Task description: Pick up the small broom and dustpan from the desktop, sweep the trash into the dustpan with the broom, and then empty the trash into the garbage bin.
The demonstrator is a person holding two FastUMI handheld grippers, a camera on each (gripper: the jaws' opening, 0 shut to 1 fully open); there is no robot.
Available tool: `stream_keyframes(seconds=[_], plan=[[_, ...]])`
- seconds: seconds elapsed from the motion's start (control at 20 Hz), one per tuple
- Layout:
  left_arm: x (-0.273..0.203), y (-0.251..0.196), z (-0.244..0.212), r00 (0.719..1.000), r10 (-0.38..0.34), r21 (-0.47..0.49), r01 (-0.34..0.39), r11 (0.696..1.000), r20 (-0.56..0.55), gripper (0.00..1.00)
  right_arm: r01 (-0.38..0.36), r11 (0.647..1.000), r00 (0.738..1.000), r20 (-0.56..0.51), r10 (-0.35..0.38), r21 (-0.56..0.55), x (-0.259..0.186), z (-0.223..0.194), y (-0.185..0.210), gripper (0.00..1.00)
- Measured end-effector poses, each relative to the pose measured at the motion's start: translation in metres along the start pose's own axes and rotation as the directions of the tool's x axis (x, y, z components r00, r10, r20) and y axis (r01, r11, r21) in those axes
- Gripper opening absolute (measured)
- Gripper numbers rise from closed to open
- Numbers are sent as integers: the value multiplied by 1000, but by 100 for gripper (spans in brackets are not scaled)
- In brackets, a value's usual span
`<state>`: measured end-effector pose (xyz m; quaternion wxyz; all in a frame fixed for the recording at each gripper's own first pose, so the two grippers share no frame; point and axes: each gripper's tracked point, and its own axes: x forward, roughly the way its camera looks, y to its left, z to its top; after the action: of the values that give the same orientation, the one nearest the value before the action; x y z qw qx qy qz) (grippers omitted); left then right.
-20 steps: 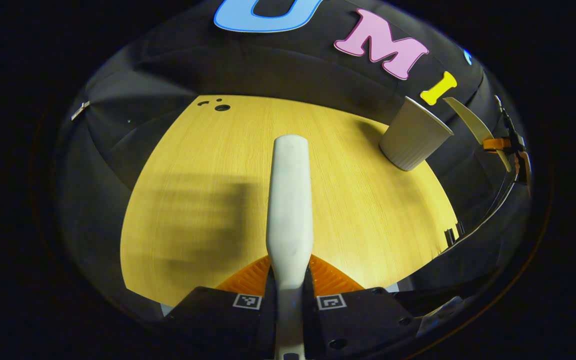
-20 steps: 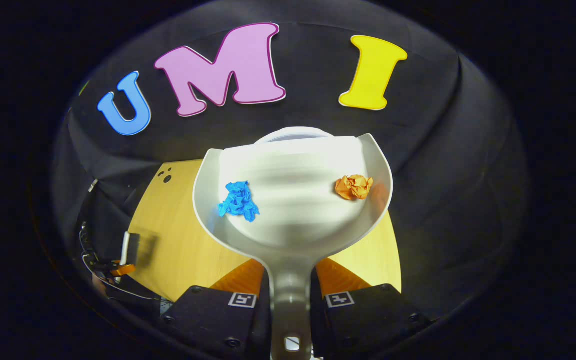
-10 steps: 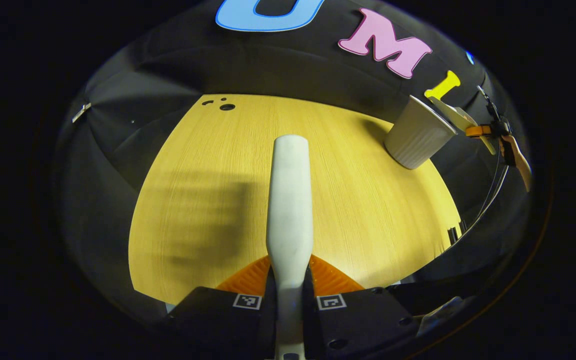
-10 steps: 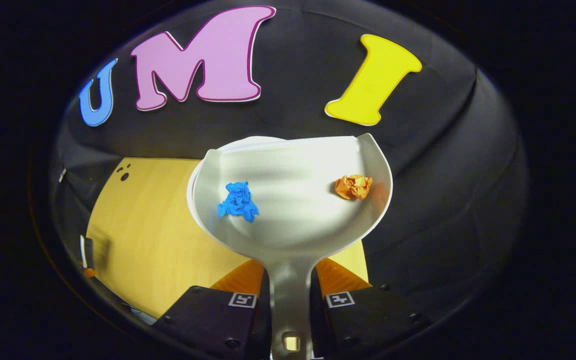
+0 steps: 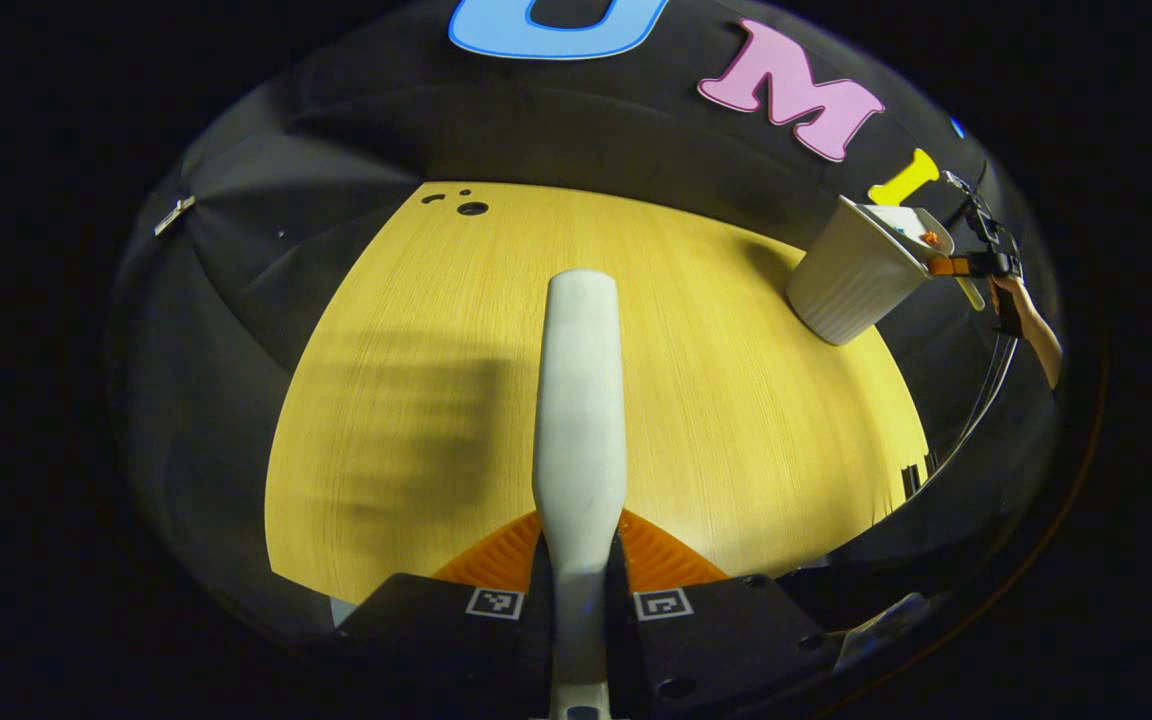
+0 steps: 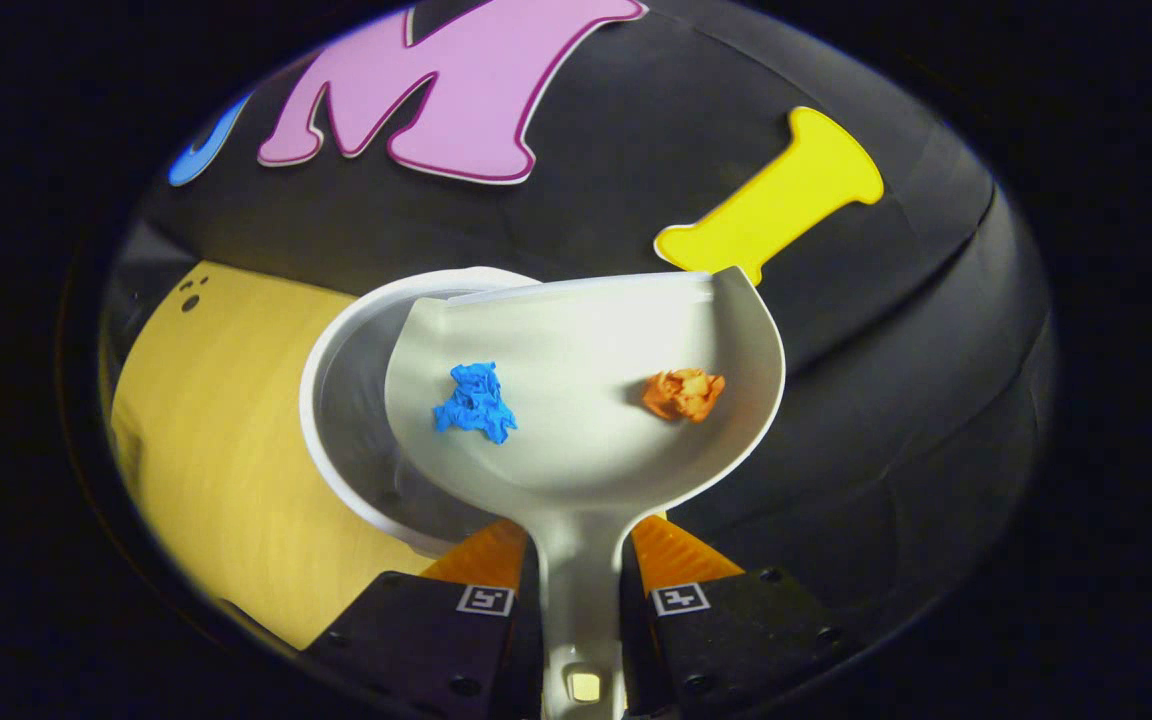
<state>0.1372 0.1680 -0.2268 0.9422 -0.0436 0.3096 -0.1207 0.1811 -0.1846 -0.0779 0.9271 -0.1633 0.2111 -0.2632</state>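
In the left gripper view, the left gripper [image 5: 577, 590] had its jaws closed on the white handle of the small broom [image 5: 579, 400], which ran straight away from the camera over the yellow wooden tabletop [image 5: 416, 330]; the broom's bristles could not be seen, though a soft striped shadow lay on the wood to the left of the handle. Farther off, at the tabletop's far right corner, stood the pale ribbed garbage bin [image 5: 861, 275], tilted by the lens, with the dustpan [image 5: 911, 225] resting over its rim and the right gripper [image 5: 976, 262], held by a person's hand [image 5: 1021, 318], just beyond it. 3 small dark holes marked the tabletop's far edge. In the right gripper view, the right gripper's jaws were clamped on the dustpan's handle [image 6: 581, 600], 1 finger pressing each side. The dustpan's white scoop [image 6: 586, 440] spread out ahead, tipped a little to one side, carrying 2 crumpled paper scraps: a blue scrap [image 6: 476, 402] on its left half and an orange scrap [image 6: 682, 393] on its right, well apart from each other. The scoop hung directly above the round open mouth of the garbage bin [image 6: 336, 400], whose rim showed past the scoop's left edge. Neither scrap had left the scoop. Beyond the bin lay the yellow tabletop [image 6: 206, 420] and then the black cloth wall [image 6: 896, 330].
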Motion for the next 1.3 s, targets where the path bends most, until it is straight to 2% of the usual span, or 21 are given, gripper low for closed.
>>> stream_keyframes(seconds=[0.05,0.1,0.2,0.45,0.55,0.6,0.65,0.75,0.85,1.0,1.05,1.1,1.15,1.25,1.3], plan=[[0,1,1,1000,3,0,-3,1000,0,24,15,999,1000,9,-15,-46,4,1,5,31],[0,1,1,1000,2,-1,-2,1000,-1,26,31,995,999,16,-29,-93,5,3,8,35],[0,-1,3,1000,-1,-5,1,1000,-1,26,66,980,998,27,-62,-189,5,8,12,35],[-1,-9,1,1000,-13,-16,13,1000,5,24,147,904,989,80,-125,-401,11,18,12,35],[-2,-10,-2,1000,-13,-24,13,1000,3,26,188,848,982,115,-151,-496,7,25,10,35],[-2,-10,-4,1000,-10,-24,10,1000,0,24,208,820,978,143,-155,-533,6,32,10,30],[-2,-10,-5,1000,-8,-26,8,1000,-3,26,221,797,975,157,-160,-562,6,32,12,35],[0,-11,-7,1000,-9,-42,8,999,-8,26,244,749,970,171,-174,-616,0,38,12,35],[0,-13,-7,1000,-14,-74,14,997,-6,26,276,678,961,197,-193,-681,-4,40,7,35],[2,-14,-8,1000,-15,-97,15,995,-3,26,315,547,949,249,-193,-776,-9,45,0,35],[2,-14,-9,1000,-18,-104,17,994,-5,26,318,518,948,255,-190,-794,-8,44,0,35],[3,-15,-10,1000,-19,-109,18,994,-8,26,315,500,949,259,-179,-807,-7,44,0,31],[2,-15,-10,1000,-20,-111,19,994,-10,26,315,481,949,264,-173,-818,-7,44,0,35],[2,-16,-10,1000,-21,-112,19,994,-13,26,333,414,943,285,-173,-848,-8,45,-3,31],[3,-17,-11,1000,-23,-112,21,994,-16,24,335,389,942,289,-172,-858,-7,43,-3,35]])
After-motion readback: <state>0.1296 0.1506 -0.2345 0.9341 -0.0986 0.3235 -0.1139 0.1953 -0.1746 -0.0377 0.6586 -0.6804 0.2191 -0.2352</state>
